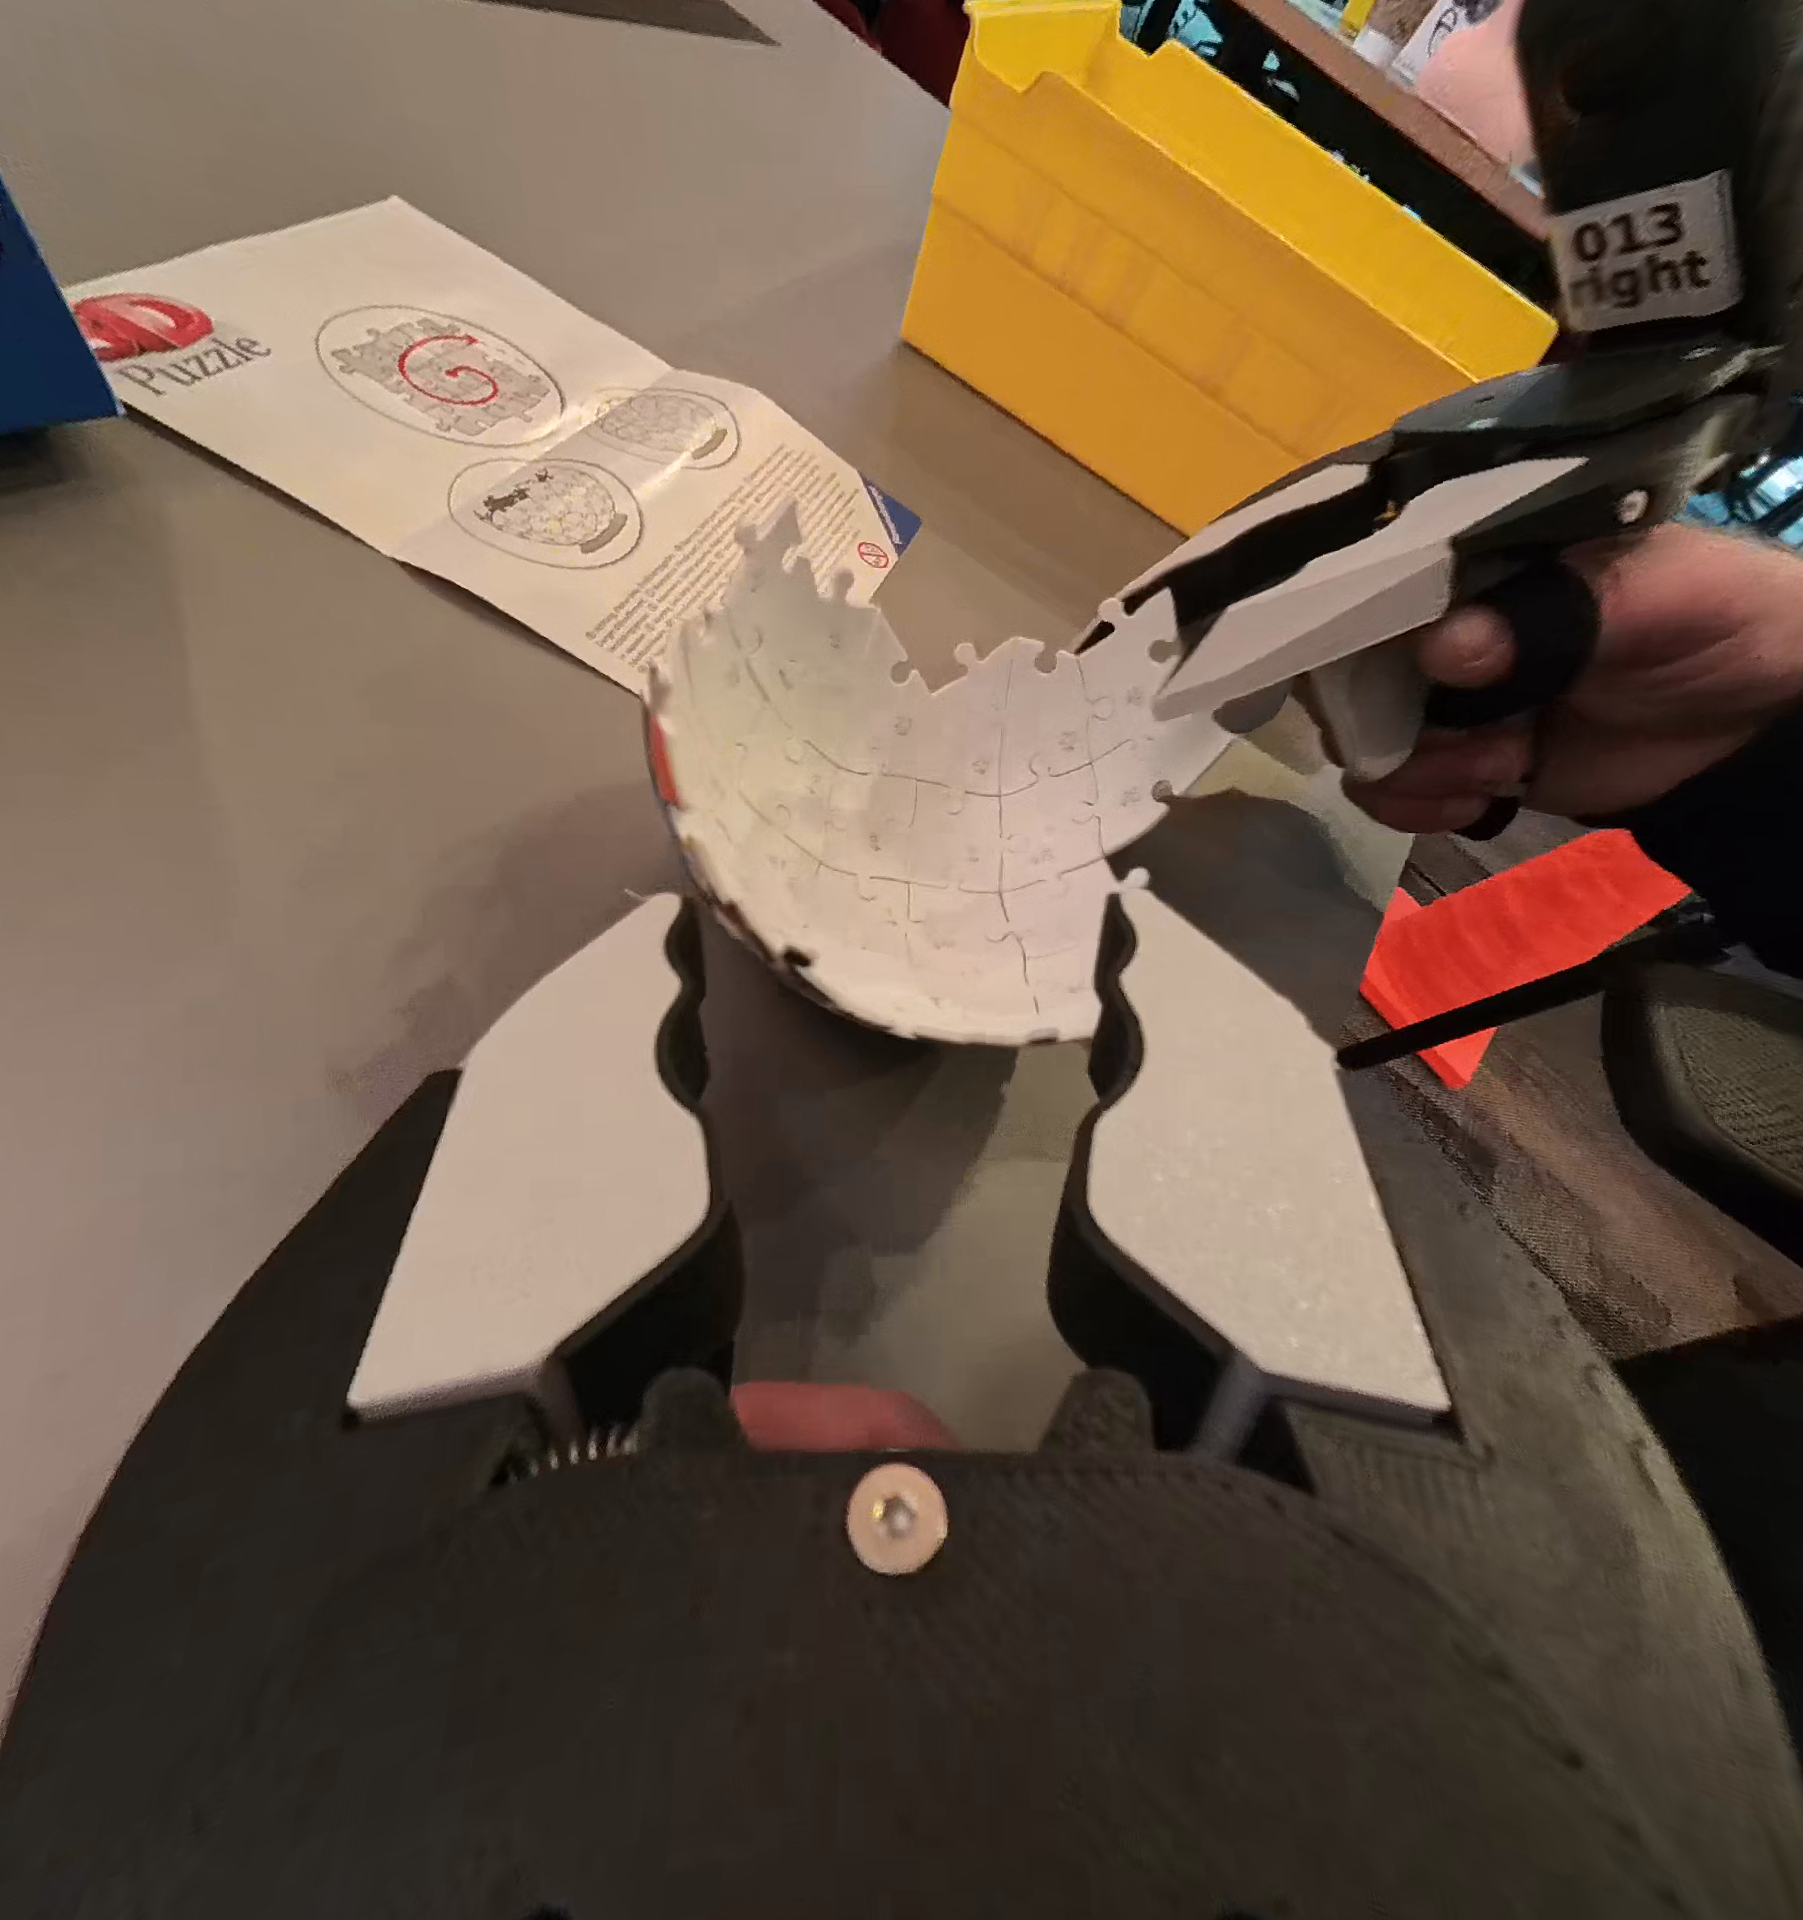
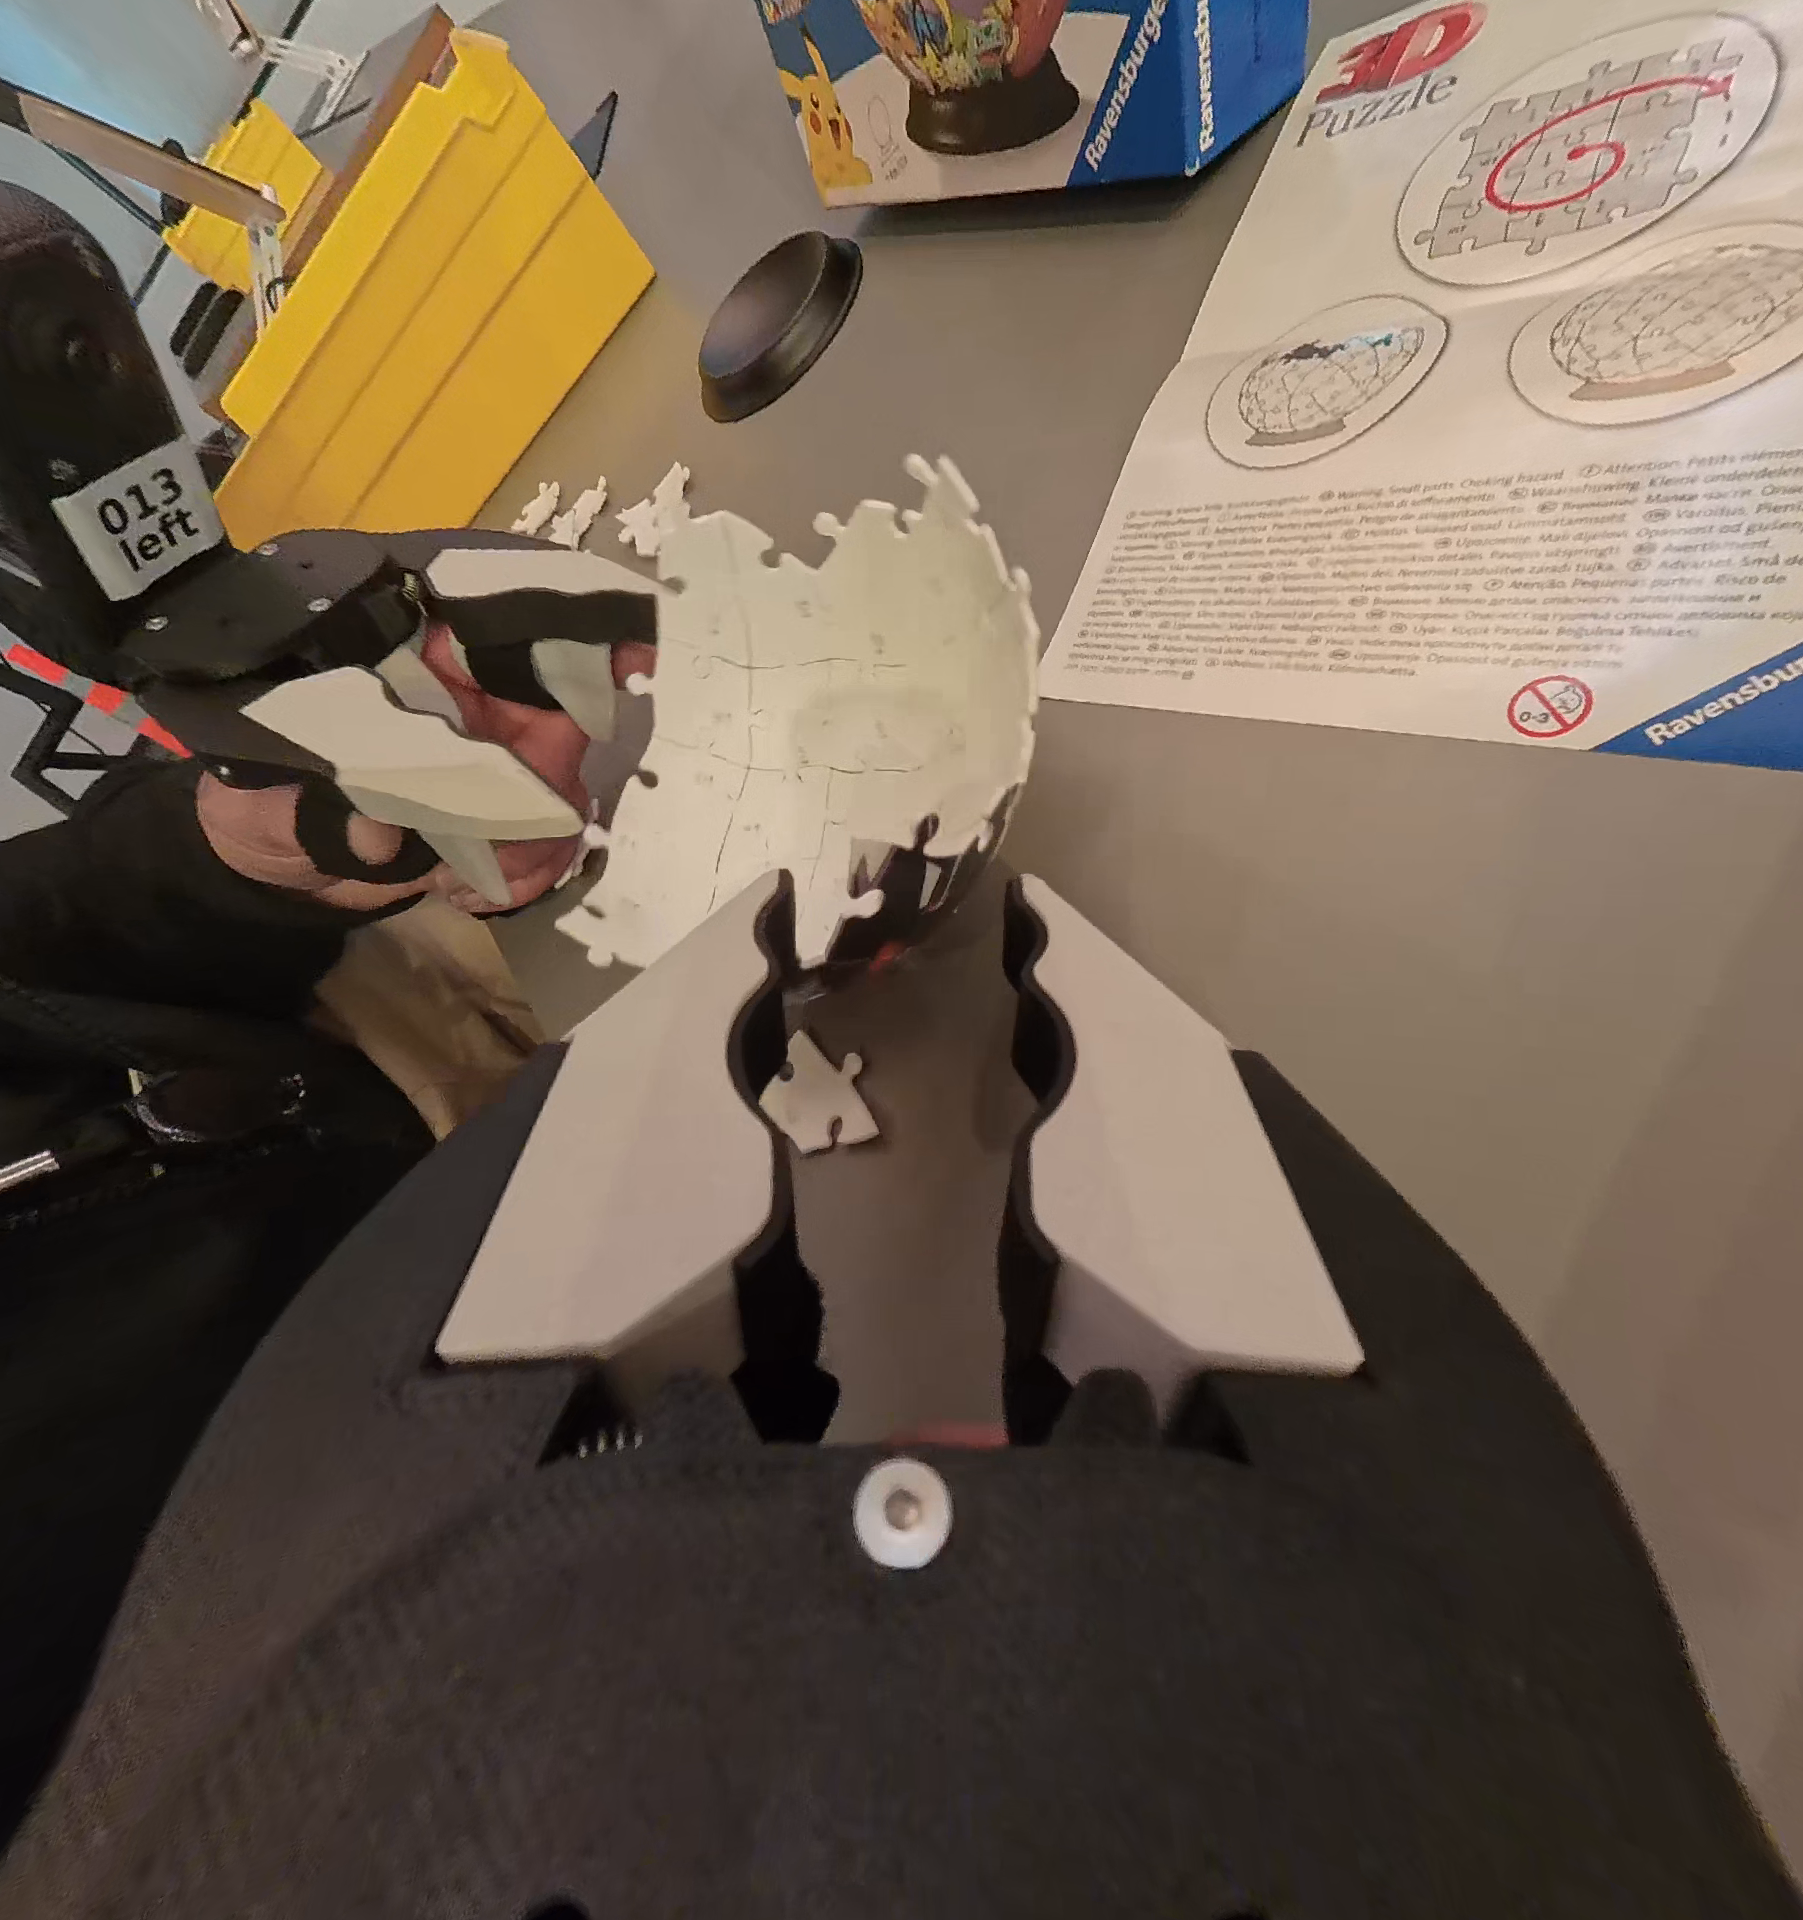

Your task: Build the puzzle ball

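Puzzle ball (image 1: pixel 918 831) shell sits between both open jaws.

A grey matte desk (image 1: pixel 253 935) is seen under soft indoor light. Beyond its far edge, just behind a yellow bin (image 1: pixel 1188 281), a wooden shelf (image 1: pixel 1396 114) is glimpsed. A black mesh chair (image 1: pixel 1749 1091) is set beside the desk's edge.

Two black printed grippers, left gripper (image 1: pixel 897 935) and right gripper (image 2: pixel 897 914), are fitted with grey wavy-edged fingers (image 1: pixel 564 1143). One silver screw (image 1: pixel 895 1519) is set centrally. Black sleeves (image 2: pixel 149 904) are worn.
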